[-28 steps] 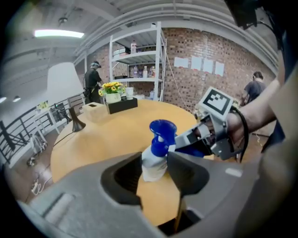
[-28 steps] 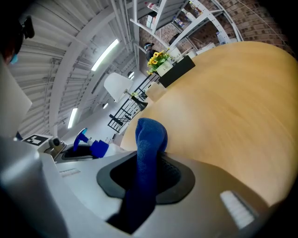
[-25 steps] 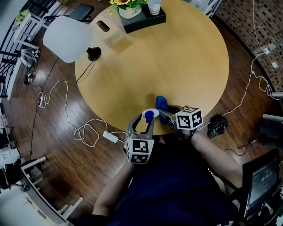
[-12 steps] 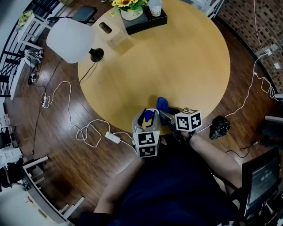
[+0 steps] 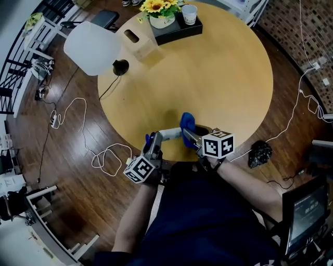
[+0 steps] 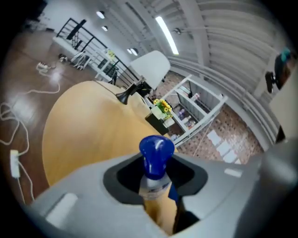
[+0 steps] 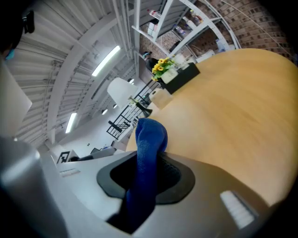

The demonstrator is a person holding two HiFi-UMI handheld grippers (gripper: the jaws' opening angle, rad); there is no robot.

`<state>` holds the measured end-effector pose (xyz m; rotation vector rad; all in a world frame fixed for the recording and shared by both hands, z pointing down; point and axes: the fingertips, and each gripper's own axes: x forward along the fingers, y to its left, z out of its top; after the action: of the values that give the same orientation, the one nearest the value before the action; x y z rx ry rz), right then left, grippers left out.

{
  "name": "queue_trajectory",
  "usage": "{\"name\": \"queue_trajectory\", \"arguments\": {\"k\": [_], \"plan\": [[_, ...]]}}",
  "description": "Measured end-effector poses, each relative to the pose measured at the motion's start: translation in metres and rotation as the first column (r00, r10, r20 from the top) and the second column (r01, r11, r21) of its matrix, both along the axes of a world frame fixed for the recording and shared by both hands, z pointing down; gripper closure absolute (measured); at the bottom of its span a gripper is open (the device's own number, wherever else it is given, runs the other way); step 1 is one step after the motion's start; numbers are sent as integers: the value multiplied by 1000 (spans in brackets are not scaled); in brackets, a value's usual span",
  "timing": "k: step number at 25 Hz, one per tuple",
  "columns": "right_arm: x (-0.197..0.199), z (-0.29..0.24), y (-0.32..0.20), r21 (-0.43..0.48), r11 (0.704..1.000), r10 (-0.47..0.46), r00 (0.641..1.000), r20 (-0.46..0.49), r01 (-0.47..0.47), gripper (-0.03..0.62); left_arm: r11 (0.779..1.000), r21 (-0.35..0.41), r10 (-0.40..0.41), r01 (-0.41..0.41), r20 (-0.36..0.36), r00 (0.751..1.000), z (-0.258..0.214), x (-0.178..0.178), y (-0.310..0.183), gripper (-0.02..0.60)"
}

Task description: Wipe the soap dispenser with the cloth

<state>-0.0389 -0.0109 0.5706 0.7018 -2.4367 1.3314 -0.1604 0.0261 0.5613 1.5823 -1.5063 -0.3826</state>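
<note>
- Standing at the far left, a lamp with a white shade [image 5: 93, 48] is overhanging the edge of the round wooden table [image 5: 223, 78], with a tan tissue box [image 5: 138, 41] just beside it.
- Next, the left gripper [image 5: 155, 143] is clamping the soap dispenser [image 6: 155, 174] at the table's near edge. Its jaws have just been closing and are pressing on the bottle, with the blue pump cap poking out past them.
- At the far edge, a black tray [image 5: 177, 30] is carrying a pot of sunflowers [image 5: 161, 13] and a cup [image 5: 190, 14].
- The blue cloth [image 5: 187, 123] is hanging just right of the dispenser; whether they are touching is unclear.
- The right gripper [image 5: 190, 134] is pinching a fold of that cloth, its jaws nearly together on it.
- A black bundle [image 5: 258, 153] is lying on the floor to the right.
</note>
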Motion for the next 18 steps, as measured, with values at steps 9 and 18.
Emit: {"name": "queue_trajectory", "arguments": {"k": [9, 18], "plan": [[-78, -23, 27, 186, 958, -208, 976, -69, 218, 499, 999, -4, -37, 37, -158, 987, 7, -1, 0, 437], [17, 47, -5, 28, 999, -12, 966, -258, 19, 499, 1000, -2, 11, -11, -110, 994, 13, -2, -8, 437]]}}
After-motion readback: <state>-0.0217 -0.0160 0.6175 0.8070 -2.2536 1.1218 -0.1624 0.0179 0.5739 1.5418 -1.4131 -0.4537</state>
